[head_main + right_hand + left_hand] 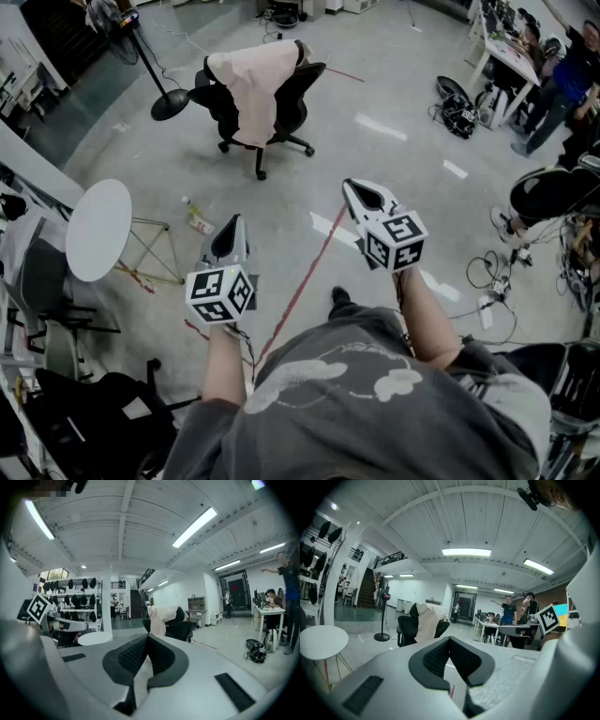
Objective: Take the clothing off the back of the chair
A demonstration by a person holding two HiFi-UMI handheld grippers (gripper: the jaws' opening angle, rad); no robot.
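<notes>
A pale pink garment (255, 86) hangs over the back of a black office chair (295, 103) on castors, far ahead on the grey floor. The garment (427, 620) also shows in the left gripper view, and the garment (161, 618) in the right gripper view, small and distant. My left gripper (231, 231) is held out low at the left, jaws shut with nothing between them. My right gripper (354, 192) is held out at the right, its tips together and empty. Both point toward the chair, well short of it.
A round white table (97, 229) stands at the left, a floor fan (141, 52) behind it. A red line (309, 277) runs along the floor. Cables (492, 281), a bag (457, 112), desks and people (562, 80) are at the right. Dark chairs (84, 412) crowd the lower left.
</notes>
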